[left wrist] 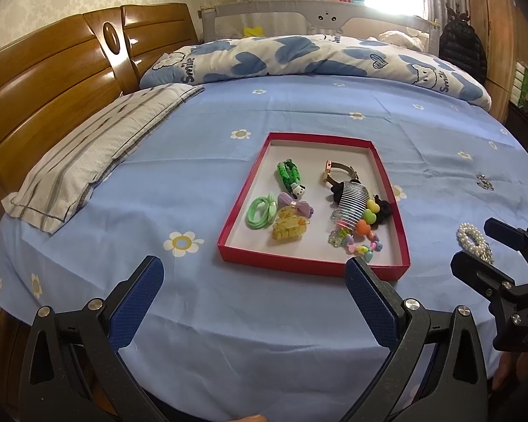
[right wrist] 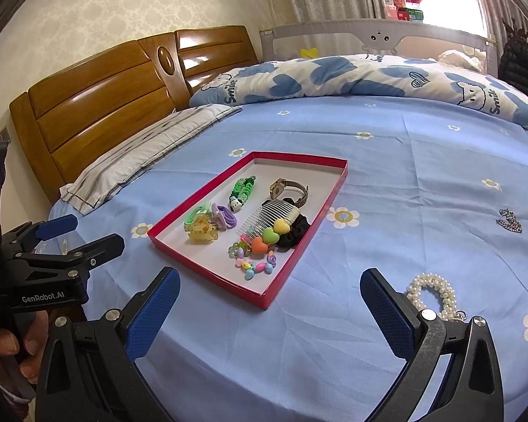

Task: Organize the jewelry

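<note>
My right gripper (right wrist: 269,299) gaped wide, empty. Pearl bracelet (right wrist: 433,297) lay just right of its right finger. Left gripper (left wrist: 253,281) was farther off, also wide, empty.

Readable text, two items.

1. "Smile", dark lettering printed repeatedly on the white rolled quilt with blue heart patches and cartoon faces (left wrist: 299,54), lying along the far side of the bed. Three instances can be read from each wrist camera: one near the wooden headboard end, one partly folded at the middle, one toward the other end.

2. "GenRobot.AI", white lettering on the black body of the left gripper (right wrist: 67,235), seen from the right wrist camera.

Packaging on the distant window shelf is too small to read.
</note>
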`<action>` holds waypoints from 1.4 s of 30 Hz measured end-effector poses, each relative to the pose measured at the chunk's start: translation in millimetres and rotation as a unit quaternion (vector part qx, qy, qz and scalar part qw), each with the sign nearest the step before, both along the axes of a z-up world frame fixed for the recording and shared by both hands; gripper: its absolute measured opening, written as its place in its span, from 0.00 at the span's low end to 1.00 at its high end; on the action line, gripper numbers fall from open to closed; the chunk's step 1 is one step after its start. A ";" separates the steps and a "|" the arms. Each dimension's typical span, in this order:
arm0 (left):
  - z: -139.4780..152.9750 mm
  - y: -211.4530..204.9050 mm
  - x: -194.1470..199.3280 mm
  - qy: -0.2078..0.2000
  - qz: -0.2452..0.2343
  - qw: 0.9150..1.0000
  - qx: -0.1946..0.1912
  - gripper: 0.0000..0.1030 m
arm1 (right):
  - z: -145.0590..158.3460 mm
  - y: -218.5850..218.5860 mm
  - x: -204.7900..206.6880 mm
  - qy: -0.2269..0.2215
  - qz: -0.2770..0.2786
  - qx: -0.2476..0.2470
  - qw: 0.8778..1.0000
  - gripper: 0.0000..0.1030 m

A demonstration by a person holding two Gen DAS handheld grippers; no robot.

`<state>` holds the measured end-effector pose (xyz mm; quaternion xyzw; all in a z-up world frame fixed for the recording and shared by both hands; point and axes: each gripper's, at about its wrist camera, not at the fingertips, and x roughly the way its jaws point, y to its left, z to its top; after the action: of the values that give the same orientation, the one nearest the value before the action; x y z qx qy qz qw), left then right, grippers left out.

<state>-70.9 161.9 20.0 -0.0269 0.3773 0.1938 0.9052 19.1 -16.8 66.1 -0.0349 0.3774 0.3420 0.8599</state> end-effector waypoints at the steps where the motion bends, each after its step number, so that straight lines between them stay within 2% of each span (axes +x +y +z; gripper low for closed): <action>1: -0.2 0.6 0.3 0.000 -0.001 1.000 0.000 1.00 | 0.0 0.2 0.2 0.000 0.000 0.000 1.000 1.00; 42: -3.0 1.6 -1.7 0.006 0.006 1.000 0.005 1.00 | 4.0 2.3 0.3 -0.002 0.000 0.003 1.000 1.00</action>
<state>-72.6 163.5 17.0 -0.0236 0.3820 0.2013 0.9017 19.4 -14.5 70.1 -0.0329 0.3748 0.3435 0.8605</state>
